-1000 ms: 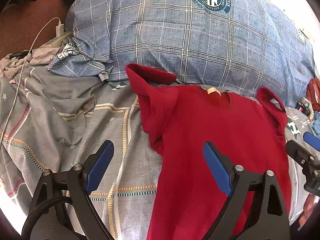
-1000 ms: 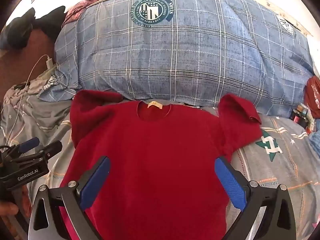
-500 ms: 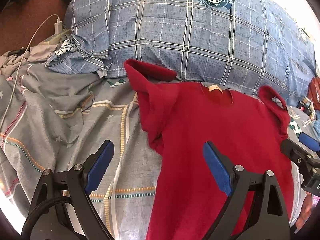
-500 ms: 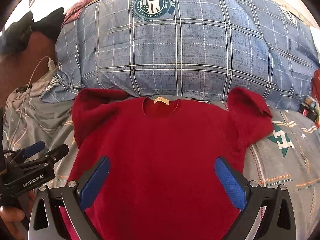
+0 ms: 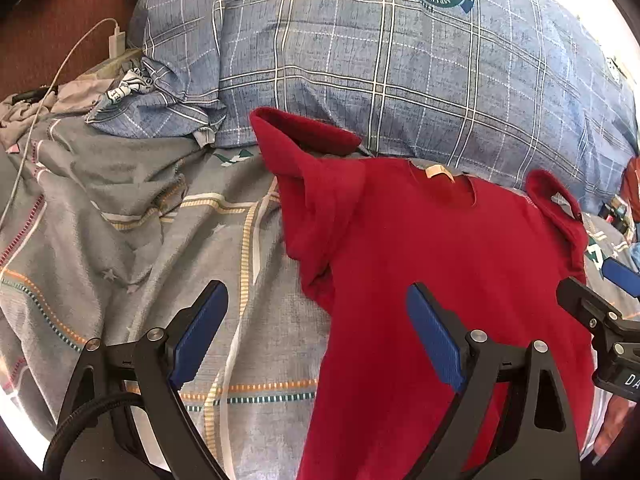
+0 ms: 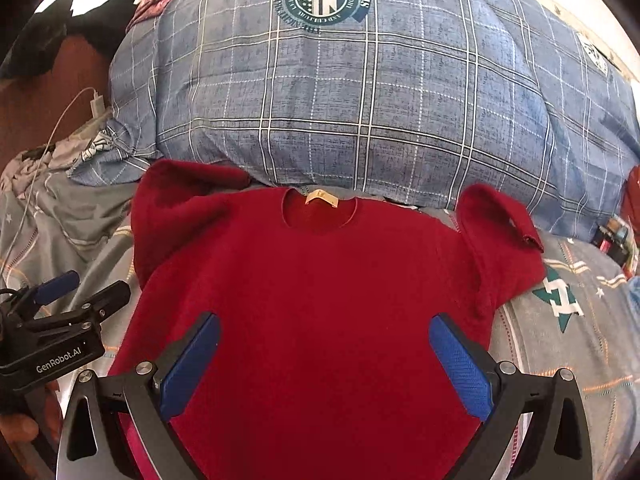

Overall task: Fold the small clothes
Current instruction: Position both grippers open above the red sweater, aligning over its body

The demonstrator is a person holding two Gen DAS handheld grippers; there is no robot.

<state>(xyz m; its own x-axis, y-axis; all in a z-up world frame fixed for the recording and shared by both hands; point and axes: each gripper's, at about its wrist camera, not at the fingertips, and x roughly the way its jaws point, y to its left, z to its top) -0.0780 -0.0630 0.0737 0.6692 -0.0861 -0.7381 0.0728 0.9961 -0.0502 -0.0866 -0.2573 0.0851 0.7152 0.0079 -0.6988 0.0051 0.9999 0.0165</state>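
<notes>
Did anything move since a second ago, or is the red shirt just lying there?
Both grippers, left and right, eased a little forward toward the blue plaid pillow. Nothing was grabbed or let go. The red shirt lies spread on the grey bedsheet as before, and both grippers stay open.

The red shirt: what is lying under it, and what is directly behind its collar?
Under the red shirt lies the grey patterned bedsheet, visible on both sides. Behind its collar rises the blue plaid pillow. Anything between shirt and sheet is covered.
</notes>
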